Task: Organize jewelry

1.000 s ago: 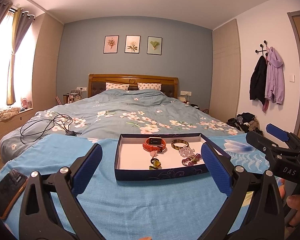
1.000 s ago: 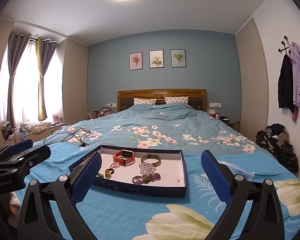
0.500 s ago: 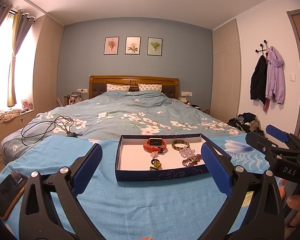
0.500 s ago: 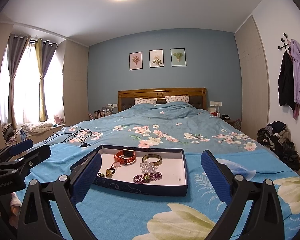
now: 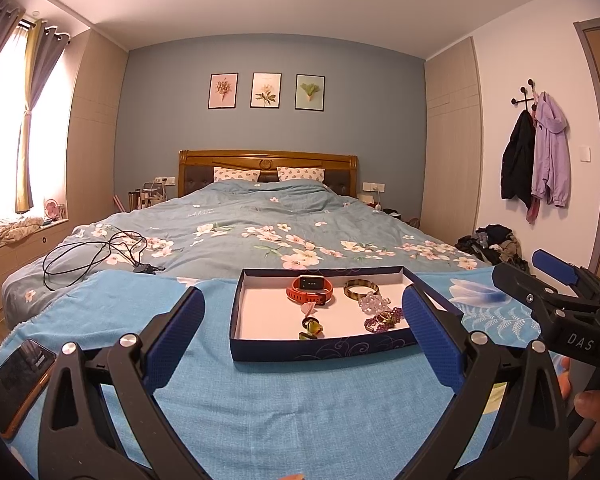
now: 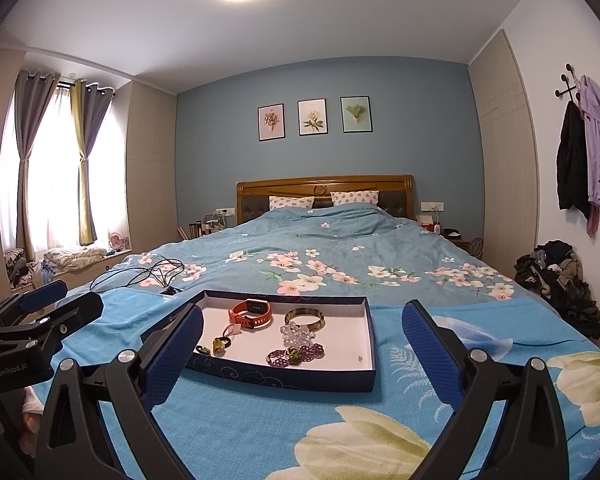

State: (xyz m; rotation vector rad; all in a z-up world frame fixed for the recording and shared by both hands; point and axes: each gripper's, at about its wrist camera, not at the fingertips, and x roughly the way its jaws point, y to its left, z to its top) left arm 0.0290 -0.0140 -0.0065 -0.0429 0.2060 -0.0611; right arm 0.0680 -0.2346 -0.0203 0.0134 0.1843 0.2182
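Both tongs wide: left tongs point(image 5: 302, 342), right tongs point(image 6: 302, 350) (empty), before jewelry tray point(image 6: 260, 374).

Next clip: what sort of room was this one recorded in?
A home bedroom, almost certainly. A large bed with a floral duvet and a wooden headboard fills the room, jackets hang on a wall hook, and the navy tray of jewelry sits on a blue towel at the bed's foot.

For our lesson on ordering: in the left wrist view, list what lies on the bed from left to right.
phone → black cable → navy tray → right gripper
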